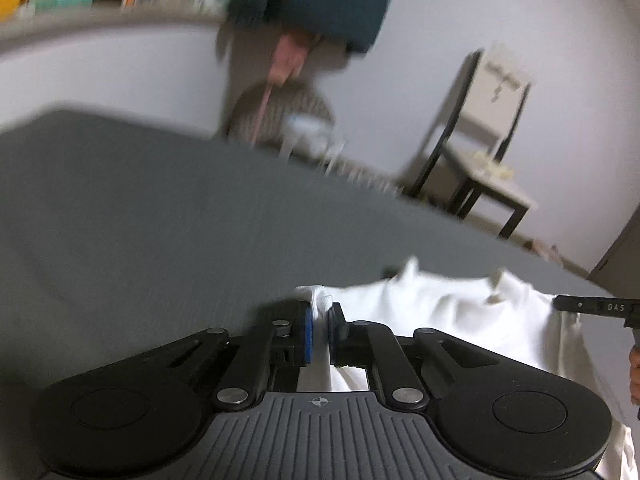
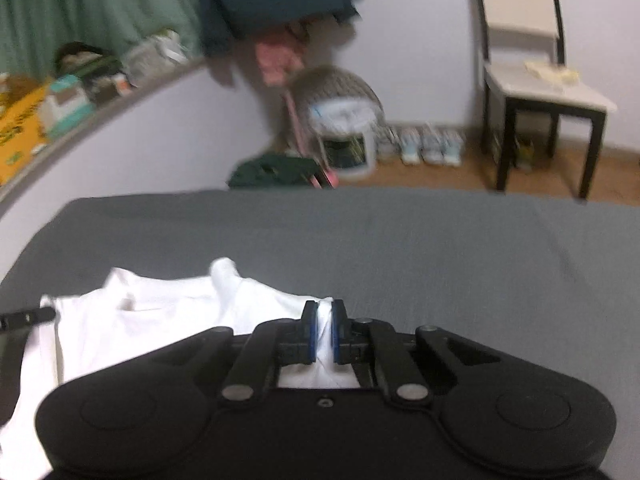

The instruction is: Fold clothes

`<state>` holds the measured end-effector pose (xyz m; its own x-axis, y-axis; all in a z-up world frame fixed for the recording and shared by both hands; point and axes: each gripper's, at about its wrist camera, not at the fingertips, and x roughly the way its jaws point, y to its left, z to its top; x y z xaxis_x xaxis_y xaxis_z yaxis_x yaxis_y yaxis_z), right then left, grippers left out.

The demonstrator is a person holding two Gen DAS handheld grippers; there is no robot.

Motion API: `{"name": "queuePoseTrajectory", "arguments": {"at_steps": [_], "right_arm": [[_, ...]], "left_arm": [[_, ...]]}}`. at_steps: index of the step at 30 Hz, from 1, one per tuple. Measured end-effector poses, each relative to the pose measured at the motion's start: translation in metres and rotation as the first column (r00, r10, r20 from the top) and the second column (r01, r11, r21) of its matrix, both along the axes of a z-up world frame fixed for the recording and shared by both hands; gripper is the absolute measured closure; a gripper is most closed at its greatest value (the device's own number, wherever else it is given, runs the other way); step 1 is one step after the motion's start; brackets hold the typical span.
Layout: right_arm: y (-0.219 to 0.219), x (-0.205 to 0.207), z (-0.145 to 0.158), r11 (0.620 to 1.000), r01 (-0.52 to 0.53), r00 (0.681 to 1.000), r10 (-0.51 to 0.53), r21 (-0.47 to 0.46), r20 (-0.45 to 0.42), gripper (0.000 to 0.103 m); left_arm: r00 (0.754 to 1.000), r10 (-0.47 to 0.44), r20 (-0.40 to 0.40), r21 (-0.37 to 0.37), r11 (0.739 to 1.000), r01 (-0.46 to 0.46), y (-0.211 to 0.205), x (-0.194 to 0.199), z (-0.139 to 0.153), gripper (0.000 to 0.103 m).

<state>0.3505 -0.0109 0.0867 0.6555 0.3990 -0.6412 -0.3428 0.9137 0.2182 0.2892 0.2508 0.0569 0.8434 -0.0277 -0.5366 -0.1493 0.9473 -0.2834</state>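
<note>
Left wrist view: the left gripper point(image 1: 320, 322) is clamped on a bunched corner of a white garment point(image 1: 432, 320), the cloth pinched between its blue pads. The garment lies on a grey bed cover point(image 1: 160, 220), spreading from the gripper toward the right of the frame, where the tip of the right gripper point(image 1: 596, 307) shows at its far corner. A chair point(image 1: 480, 140) stands beyond the bed cover, well apart from the garment.

Right wrist view: the right gripper point(image 2: 323, 330) is likewise closed on a pinch of the white garment point(image 2: 140, 320), white cloth visible between its pads. From this gripper the garment stretches left across the grey bed cover point(image 2: 400, 240), to where the left gripper's tip point(image 2: 28, 316) meets its other corner.

Judging by this, the fold has only begun: two corners of one edge are gripped, but the garment looks rumpled and not yet doubled over. Its long axis appears to run side to side, from one gripper to the other. A raised peak, perhaps a collar or sleeve, points away toward the chair; which end it is I cannot tell.
</note>
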Motion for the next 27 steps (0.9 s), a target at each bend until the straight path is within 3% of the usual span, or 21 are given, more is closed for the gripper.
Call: {"name": "queuePoseTrajectory", "arguments": {"at_steps": [4, 6, 9, 12, 14, 16, 20, 22, 24, 27], "right_arm": [[-0.020, -0.052, 0.032, 0.992, -0.120, 0.988, 0.117, 0.027, 0.105, 0.096], [-0.034, -0.087, 0.046, 0.986, -0.162, 0.977, 0.153, 0.050, 0.147, 0.096], [-0.060, -0.146, 0.058, 0.976, -0.193, 0.973, 0.177, 0.101, 0.148, 0.096], [-0.083, -0.206, 0.059, 0.970, -0.213, 0.973, 0.200, 0.117, 0.113, 0.096], [-0.093, -0.241, 0.053, 0.970, -0.234, 0.970, 0.227, 0.069, 0.092, 0.096], [-0.092, -0.272, 0.041, 0.961, -0.275, 0.960, 0.277, -0.039, 0.045, 0.096], [-0.070, -0.303, 0.017, 0.905, -0.346, 0.936, 0.352, -0.248, -0.021, 0.094], [-0.057, -0.310, 0.015, 0.868, -0.367, 0.922, 0.386, -0.334, -0.011, 0.085], [-0.042, -0.316, 0.018, 0.814, -0.393, 0.893, 0.448, -0.427, 0.031, 0.061], [-0.026, -0.323, 0.023, 0.735, -0.425, 0.839, 0.539, -0.529, 0.074, 0.058]], "left_arm": [[0.984, -0.120, 0.128, 0.107, 0.989, 0.107, -0.009, -0.050, 0.030, 0.096], [0.971, -0.165, 0.176, 0.111, 0.983, 0.147, -0.009, -0.084, 0.041, 0.096], [0.950, -0.240, 0.200, 0.137, 0.967, 0.216, -0.014, -0.142, 0.054, 0.096], [0.932, -0.321, 0.168, 0.172, 0.940, 0.293, -0.028, -0.198, 0.053, 0.096], [0.916, -0.378, 0.133, 0.204, 0.915, 0.348, -0.038, -0.232, 0.049, 0.096], [0.897, -0.439, 0.054, 0.253, 0.875, 0.413, -0.050, -0.260, 0.040, 0.096], [0.882, -0.465, -0.080, 0.387, 0.801, 0.457, -0.076, -0.284, 0.024, 0.095], [0.879, -0.461, -0.121, 0.436, 0.771, 0.465, -0.084, -0.291, 0.020, 0.095], [0.881, -0.452, -0.142, 0.503, 0.733, 0.457, -0.091, -0.293, 0.023, 0.091], [0.882, -0.446, -0.150, 0.569, 0.691, 0.446, -0.096, -0.293, 0.034, 0.090]]}}
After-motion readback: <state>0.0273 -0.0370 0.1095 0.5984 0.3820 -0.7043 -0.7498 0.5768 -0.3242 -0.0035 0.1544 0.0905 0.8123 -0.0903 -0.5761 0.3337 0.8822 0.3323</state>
